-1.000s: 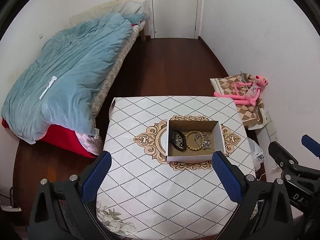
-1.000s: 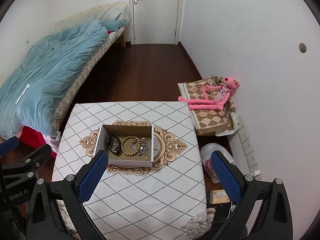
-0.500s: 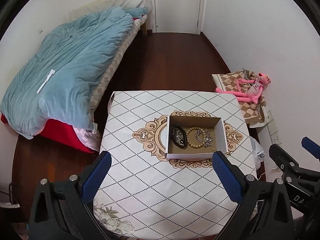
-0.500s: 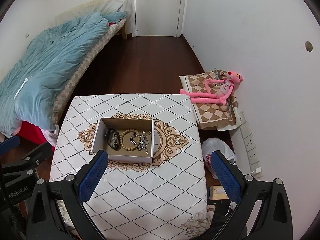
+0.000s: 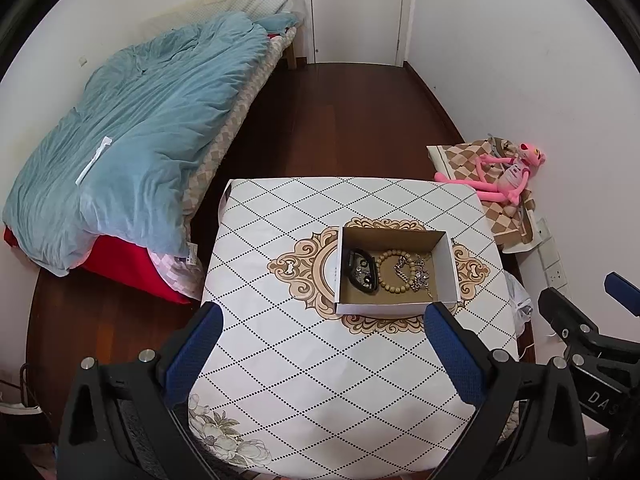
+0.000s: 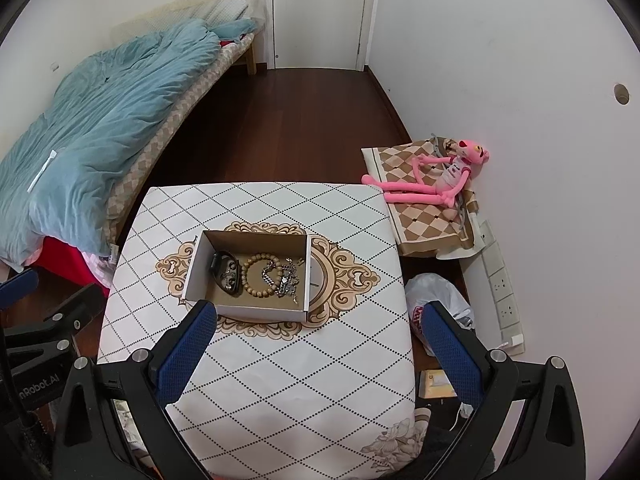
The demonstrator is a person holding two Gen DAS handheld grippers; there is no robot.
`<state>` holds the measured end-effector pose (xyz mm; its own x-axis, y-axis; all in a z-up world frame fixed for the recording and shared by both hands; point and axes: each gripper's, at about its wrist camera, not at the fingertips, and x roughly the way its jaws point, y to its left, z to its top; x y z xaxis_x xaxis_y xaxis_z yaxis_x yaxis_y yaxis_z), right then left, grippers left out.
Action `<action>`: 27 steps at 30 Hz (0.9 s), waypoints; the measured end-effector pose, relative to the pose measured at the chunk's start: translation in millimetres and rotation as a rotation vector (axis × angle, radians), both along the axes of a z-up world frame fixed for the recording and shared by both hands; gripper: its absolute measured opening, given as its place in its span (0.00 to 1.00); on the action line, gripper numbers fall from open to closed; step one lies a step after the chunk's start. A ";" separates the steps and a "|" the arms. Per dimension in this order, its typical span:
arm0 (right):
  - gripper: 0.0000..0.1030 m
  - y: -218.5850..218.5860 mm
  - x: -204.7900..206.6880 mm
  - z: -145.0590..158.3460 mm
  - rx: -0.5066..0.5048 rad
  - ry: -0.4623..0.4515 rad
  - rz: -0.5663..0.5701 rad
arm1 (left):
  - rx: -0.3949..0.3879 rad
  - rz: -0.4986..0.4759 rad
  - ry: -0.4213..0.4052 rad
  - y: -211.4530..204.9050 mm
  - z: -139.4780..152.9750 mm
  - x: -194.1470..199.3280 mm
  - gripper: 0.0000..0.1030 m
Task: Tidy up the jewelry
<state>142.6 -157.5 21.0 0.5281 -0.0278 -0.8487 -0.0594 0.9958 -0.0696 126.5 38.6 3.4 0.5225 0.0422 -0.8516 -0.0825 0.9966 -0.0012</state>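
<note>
Bedroom floor of dark wood surrounds a small table (image 5: 320, 380) under a diamond-patterned cloth, with a bed (image 5: 132, 152) beyond it. Ahead of the left gripper (image 5: 320, 344) and slightly toward its right finger sits an open cardboard box (image 5: 396, 308); from the right gripper (image 6: 316, 340) the same box (image 6: 248, 312) lies ahead, toward its left finger. Both grippers hang above the near side of the table with their blue pads spread wide and nothing between them.

All the jewelry I can see is inside the box: a dark band (image 5: 362, 274), a wooden bead bracelet (image 5: 390, 272) beside it, and a tangle of silver chain (image 5: 418, 276) touching the beads. Gathered so, the pieces could be already put away or waiting to be sorted out; this moment fits either. High, opened grippers suit a clear look down into the box.
</note>
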 end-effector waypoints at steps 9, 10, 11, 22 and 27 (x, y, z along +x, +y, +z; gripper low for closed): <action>1.00 -1.7 0.0 -4.5 0.006 0.014 -0.006 | 0.006 0.003 0.004 1.2 -5.6 -2.5 0.99; 1.00 -1.8 0.3 -4.9 0.006 0.015 -0.005 | 0.004 0.004 0.005 1.1 -5.9 -2.6 0.99; 1.00 -1.7 0.3 -5.0 0.006 0.015 -0.005 | 0.001 0.004 0.006 1.4 -6.1 -2.6 0.99; 1.00 -2.1 2.0 -5.7 0.008 0.011 -0.006 | 0.006 0.008 -0.004 3.7 -3.7 -5.1 0.99; 1.00 -1.8 2.0 -4.9 0.013 0.016 -0.003 | 0.009 0.008 -0.003 3.7 -3.4 -6.0 0.99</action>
<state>144.7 -159.2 16.1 0.5146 -0.0184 -0.8572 -0.0577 0.9968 -0.0561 120.5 42.2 0.0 0.5245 0.0537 -0.8497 -0.0905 0.9959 0.0071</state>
